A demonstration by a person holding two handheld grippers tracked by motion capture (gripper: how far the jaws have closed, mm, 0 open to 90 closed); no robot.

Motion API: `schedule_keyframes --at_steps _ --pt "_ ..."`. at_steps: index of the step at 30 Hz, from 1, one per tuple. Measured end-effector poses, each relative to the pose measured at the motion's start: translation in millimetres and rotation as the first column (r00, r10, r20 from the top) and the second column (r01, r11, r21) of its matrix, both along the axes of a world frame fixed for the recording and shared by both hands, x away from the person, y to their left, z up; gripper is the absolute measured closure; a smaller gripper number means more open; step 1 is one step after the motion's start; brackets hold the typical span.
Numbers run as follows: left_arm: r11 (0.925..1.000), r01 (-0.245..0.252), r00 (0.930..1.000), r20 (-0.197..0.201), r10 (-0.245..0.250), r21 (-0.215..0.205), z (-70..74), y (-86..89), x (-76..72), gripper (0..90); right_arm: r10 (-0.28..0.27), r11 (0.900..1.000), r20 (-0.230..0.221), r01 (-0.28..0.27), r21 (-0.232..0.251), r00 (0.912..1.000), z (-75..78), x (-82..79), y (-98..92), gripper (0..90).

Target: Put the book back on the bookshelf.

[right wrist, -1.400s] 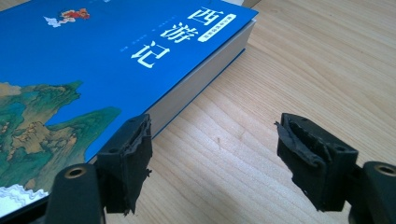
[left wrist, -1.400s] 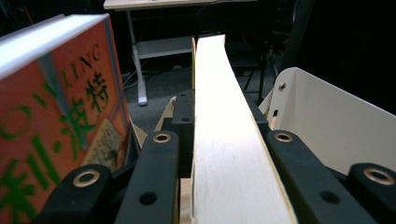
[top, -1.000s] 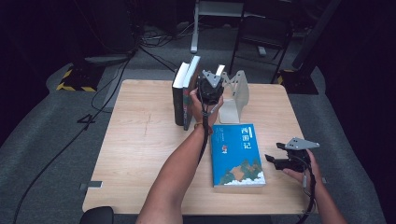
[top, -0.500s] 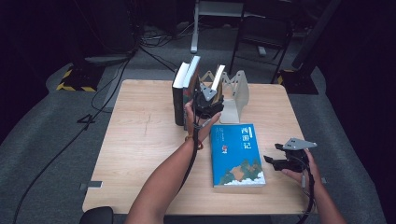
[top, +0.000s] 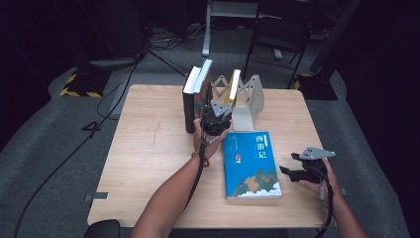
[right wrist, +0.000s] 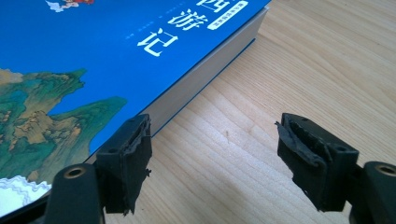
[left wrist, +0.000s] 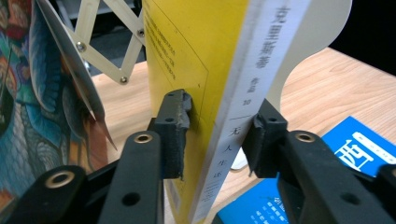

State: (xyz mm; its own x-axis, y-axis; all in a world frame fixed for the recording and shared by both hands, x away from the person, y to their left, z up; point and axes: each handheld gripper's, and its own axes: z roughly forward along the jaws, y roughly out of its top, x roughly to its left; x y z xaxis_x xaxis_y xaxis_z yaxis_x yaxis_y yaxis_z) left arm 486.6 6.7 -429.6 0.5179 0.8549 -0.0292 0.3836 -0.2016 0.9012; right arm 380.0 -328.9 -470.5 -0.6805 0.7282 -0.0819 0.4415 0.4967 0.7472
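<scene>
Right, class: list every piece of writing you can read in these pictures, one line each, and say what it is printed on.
"西游记": white title on the cover of the flat blue paperback book on the light wooden table.
"克里斯蒂" and "无人": on the white spine of the upright yellow book held in the left gripper jaws; the other spine characters are blurred.
Small cover print on both books: unreadable.

Wooden table (top: 148,148) on grey carpet (top: 49,163); cables (top: 166,42) behind; yellow-black striped block (top: 74,85), possibly stand foot.
</scene>
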Motion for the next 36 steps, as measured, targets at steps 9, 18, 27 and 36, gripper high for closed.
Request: schedule_keyframes --at_steps 9,18,27,36 --pt "0.9992 -0.026 0.9994 -0.023 0.025 -0.031 3.9 -26.9 4.2 62.1 0.000 1.000 -0.002 0.000 -0.003 1.0000 -0.9 0.6 0.4 27.1" --pt "0.9982 -0.009 0.9995 -0.029 0.008 -0.059 2.9 -29.7 9.7 57.6 0.005 1.000 0.001 -0.005 -0.003 1.0000 -0.8 0.4 0.7 27.1" --pt "0.9958 0.087 0.9962 0.002 -0.087 -0.028 7.9 -21.6 -1.8 48.5 0.001 1.000 0.001 -0.001 -0.005 1.0000 -0.7 0.2 1.7 27.1" --pt "0.9827 0.164 0.9862 0.010 -0.165 0.086 11.3 -11.9 -14.9 40.3 0.000 1.000 0.006 0.000 0.000 1.0000 0.8 -0.7 0.3 27.2"
